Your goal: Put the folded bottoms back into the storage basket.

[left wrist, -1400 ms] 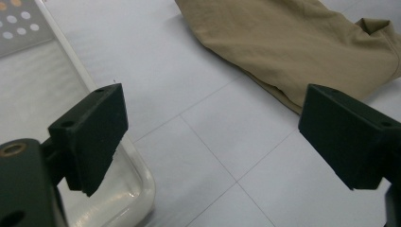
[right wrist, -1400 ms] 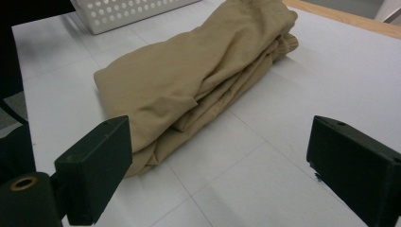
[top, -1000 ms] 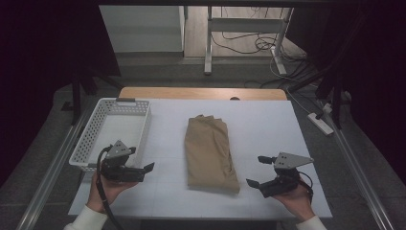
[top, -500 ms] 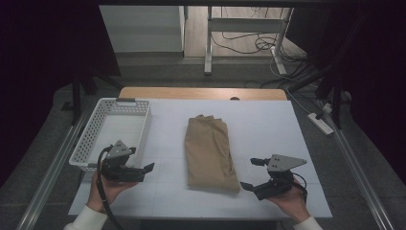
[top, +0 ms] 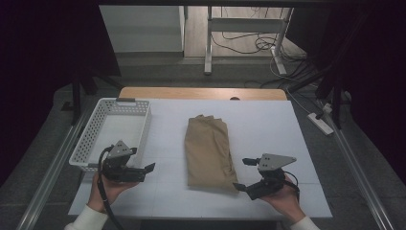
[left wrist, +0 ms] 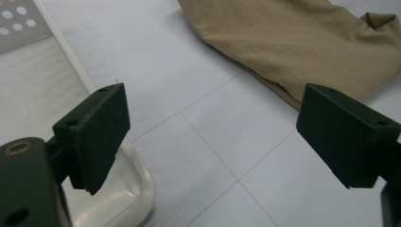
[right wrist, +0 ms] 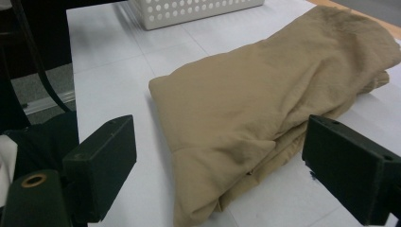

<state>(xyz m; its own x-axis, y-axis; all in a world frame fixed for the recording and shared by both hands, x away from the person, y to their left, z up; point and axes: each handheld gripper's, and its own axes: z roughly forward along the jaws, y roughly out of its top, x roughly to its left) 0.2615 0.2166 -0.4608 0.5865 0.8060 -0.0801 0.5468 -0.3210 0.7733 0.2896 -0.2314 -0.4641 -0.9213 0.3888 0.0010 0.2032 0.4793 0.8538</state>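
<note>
On the white table (top: 287, 124) lies a folded tan cloth (top: 208, 151), maybe trousers, flat in the middle and not yet picked up. Both grippers have jaws spread wide and hold nothing. Right gripper (top: 243, 174) sits just beside the cloth's near corner. Left gripper (top: 149, 167) waits by the white basket (top: 88, 136), which has nothing in it. Bare table lies on both sides of the cloth, but the near edge is close.

Folded tan cloth (top: 209, 151) mid-table; white basket (top: 95, 129) left; right hand-held gripper (top: 245, 173) beside cloth.
</note>
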